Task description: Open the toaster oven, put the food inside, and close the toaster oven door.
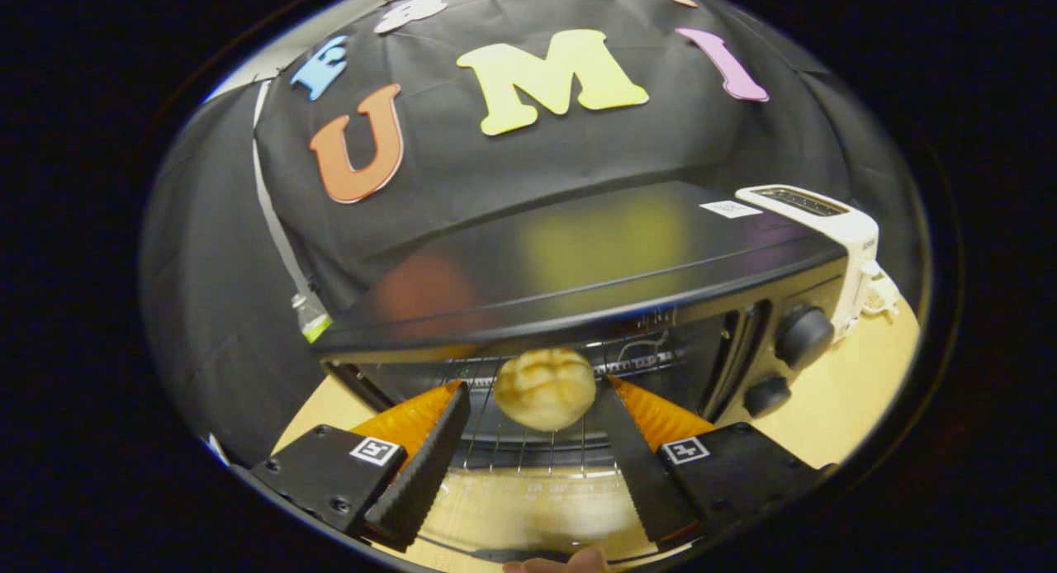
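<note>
A black toaster oven (594,259) stands on the wooden table with its glass door (537,499) folded down flat toward me, below the fingers. A round golden bun (545,389) rests on the wire rack (520,445) at the front of the oven's mouth. My gripper (537,385) is open, its fingertips reaching to either side of the bun with small gaps, the right one closer. Neither finger presses on the bun.
Two black knobs (803,335) sit on the oven's right panel. A white pop-up toaster (813,214) stands behind the oven's right corner. A small bottle with a green label (310,317) is by the oven's left rear. A person's fingertip (561,563) shows under the door.
</note>
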A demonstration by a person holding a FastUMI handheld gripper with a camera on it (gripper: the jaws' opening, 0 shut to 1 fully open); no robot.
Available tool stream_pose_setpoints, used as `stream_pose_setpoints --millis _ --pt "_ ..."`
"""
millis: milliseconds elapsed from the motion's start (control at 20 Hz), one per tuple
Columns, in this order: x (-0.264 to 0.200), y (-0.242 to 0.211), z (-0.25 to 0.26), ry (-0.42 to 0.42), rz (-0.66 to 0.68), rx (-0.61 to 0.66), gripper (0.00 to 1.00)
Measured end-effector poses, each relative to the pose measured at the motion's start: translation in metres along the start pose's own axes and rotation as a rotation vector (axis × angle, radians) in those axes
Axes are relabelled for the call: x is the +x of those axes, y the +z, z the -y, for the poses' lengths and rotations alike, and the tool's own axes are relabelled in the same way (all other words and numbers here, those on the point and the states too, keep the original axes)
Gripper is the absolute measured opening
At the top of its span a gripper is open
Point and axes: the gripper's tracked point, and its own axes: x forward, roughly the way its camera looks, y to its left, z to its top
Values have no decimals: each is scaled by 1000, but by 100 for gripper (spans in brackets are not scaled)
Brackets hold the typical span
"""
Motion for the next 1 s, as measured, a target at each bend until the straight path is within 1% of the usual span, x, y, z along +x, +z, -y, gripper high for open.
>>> stream_pose_setpoints --millis 100,300,500,600,750,900,1000 --pt "-30 -11 -5 18 11 -6 100" --pt "-95 -30 -9 17 35 -22 100" --pt "-136 -54 -3 -29 42 -100 100" --pt "-139 -75 2 -52 19 -138 100" --pt "-129 -113 7 -70 -58 -170 100" --pt "-115 -141 11 -84 -138 -172 100" --pt "-107 -153 13 -90 -178 -161 100"
